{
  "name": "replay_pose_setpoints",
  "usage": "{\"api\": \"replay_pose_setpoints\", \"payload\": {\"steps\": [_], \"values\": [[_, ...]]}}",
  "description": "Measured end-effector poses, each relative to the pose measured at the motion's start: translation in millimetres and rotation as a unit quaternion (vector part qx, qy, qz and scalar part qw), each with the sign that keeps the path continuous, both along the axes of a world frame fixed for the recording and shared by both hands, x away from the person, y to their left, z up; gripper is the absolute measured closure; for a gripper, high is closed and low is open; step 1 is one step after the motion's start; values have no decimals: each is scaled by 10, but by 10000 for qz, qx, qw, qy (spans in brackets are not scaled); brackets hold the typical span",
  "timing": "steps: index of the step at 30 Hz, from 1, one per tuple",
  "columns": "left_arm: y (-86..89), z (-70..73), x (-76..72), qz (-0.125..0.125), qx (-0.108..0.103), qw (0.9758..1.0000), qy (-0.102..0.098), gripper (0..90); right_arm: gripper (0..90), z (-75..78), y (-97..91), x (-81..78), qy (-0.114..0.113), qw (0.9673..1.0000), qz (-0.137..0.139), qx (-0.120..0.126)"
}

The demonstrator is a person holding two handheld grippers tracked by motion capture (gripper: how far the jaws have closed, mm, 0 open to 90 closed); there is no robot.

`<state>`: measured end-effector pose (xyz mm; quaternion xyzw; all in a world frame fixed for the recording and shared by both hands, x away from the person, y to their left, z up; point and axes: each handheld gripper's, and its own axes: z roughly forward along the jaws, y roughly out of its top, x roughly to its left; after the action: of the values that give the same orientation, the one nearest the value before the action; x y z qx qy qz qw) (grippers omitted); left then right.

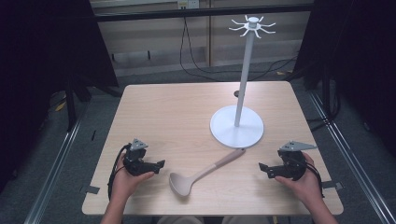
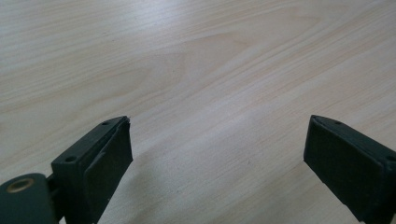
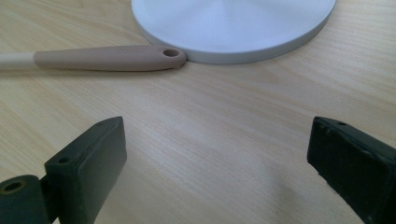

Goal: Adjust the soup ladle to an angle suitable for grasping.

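On the table (image 1: 159, 112), ladle (image 1: 196, 175) bowl cut off in right gripper view, both grippers' jaws wide apart, empty.

One desk (image 1: 163, 112) carries the things. On it stands one white stand (image 1: 236, 127), with a single round base, a single upright pole and one ring of hooks at the top. One ladle (image 1: 196, 175) lies just in front of the stand, its handle end touching the base. Two tools rest nearer than the stand: the left tool (image 1: 159, 165) and the right tool (image 1: 264, 169), each held by one hand.
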<state>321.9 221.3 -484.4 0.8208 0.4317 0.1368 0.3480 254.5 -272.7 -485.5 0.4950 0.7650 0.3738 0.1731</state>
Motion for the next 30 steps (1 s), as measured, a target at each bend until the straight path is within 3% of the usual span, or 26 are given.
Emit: {"api": "replay_pose_setpoints", "payload": {"steps": [9, 10, 20, 22, 28, 30], "values": [[-68, 46, -1, -58, -137, 9999, 31, 82, 45, 9, -24, -27, -26, 10000, -4, 18], [-67, 61, 5, -151, -32, 9999, 36, 82, 45, 9, -24, -27, -26, 10000, -4, 18], [-215, 187, 13, -355, -71, 9993, 50, 102, 46, 30, -56, -71, -47, 9999, -70, 72], [-228, 224, 17, -418, 41, 9991, 59, 103, 47, 46, -58, -72, -83, 9999, -98, 106], [-311, 293, 10, -543, 124, 9984, 48, 108, 47, 64, -36, -70, -115, 9999, -73, 74], [-350, 297, 3, -621, 139, 9979, 135, 108, 47, 72, -25, -63, -122, 9999, -48, 80]]}}
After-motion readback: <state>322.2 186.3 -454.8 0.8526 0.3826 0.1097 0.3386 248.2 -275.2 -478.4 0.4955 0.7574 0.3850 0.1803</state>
